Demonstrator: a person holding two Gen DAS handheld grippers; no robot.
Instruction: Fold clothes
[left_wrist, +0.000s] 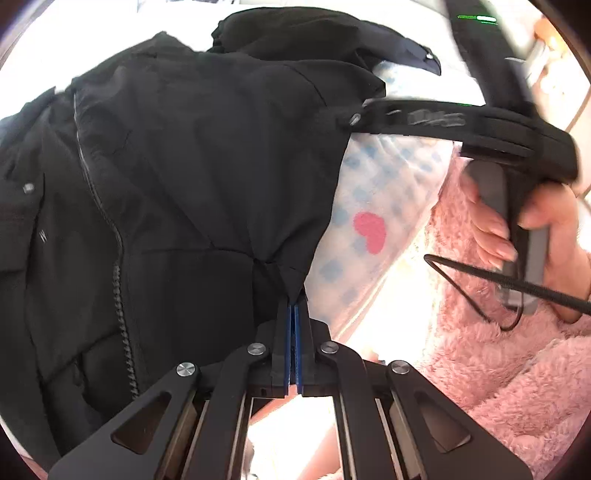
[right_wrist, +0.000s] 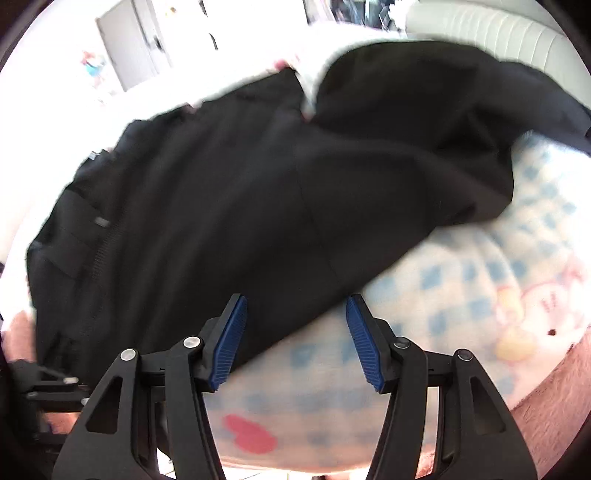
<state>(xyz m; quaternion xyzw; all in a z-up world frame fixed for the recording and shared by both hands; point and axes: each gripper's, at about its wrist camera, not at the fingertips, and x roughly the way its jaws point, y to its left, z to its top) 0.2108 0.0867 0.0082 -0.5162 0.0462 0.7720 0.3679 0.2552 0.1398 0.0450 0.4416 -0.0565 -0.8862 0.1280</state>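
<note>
A black zip-up jacket (left_wrist: 177, 177) lies spread over a bed, its zipper (left_wrist: 110, 221) running down the left of the left wrist view. My left gripper (left_wrist: 294, 301) is shut on a bunched edge of the jacket, and the cloth pulls taut from the blue pads. In the right wrist view the jacket (right_wrist: 258, 184) fills the middle. My right gripper (right_wrist: 295, 301) hangs open just above its near edge, blue pads (right_wrist: 232, 332) wide apart with nothing between them. From the left wrist view the right gripper (left_wrist: 349, 119) reaches in at the upper right, held by a hand (left_wrist: 554, 236).
The bed cover (right_wrist: 461, 288) is white with blue checks, a pink heart (left_wrist: 370, 232) and a cartoon print (right_wrist: 535, 314). A pink fleece sleeve (left_wrist: 480, 350) fills the lower right. A padded headboard (right_wrist: 498, 33) stands behind, and a door (right_wrist: 125, 48) at the far left.
</note>
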